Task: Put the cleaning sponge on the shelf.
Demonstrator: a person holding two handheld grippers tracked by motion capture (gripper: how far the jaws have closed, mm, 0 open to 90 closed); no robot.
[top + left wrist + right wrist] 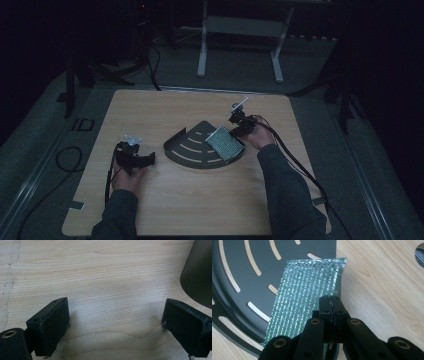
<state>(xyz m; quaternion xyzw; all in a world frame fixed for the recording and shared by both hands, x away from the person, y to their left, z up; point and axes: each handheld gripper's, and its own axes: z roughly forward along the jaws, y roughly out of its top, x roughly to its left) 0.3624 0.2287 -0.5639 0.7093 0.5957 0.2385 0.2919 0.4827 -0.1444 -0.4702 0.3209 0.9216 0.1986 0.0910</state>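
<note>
Over on the right side of the wooden table (200,200), the right gripper (239,126) has its two black jaws pressed together on the near edge of a glittery green mesh pad (304,293), so it is clenched on that pad. In the right gripper view the pinch falls close to one corner, and the pad stretches away from the jaws, lying partly over a dark fan-shaped tray (239,262) with curved slots through which the pale wood shows. From the high view the pad (225,142) rests tilted on the right part of the tray (187,152), its far corner up near the tray's straight edge and its right side reaching past the tray's rim toward the person's right hand (260,137). A cable trails from that gripper back along the dark sleeve. The left gripper (134,157) sits well apart from the tray, on the left half of the table, held low over bare wood. Its own view shows the jaws standing wide with nothing between them (released, plainly), and just wood grain below. At the upper right of that view a dark rounded wall (198,272), the tray's outer side, comes in near the right jaw without touching it. Beyond the table the room is dim.
</note>
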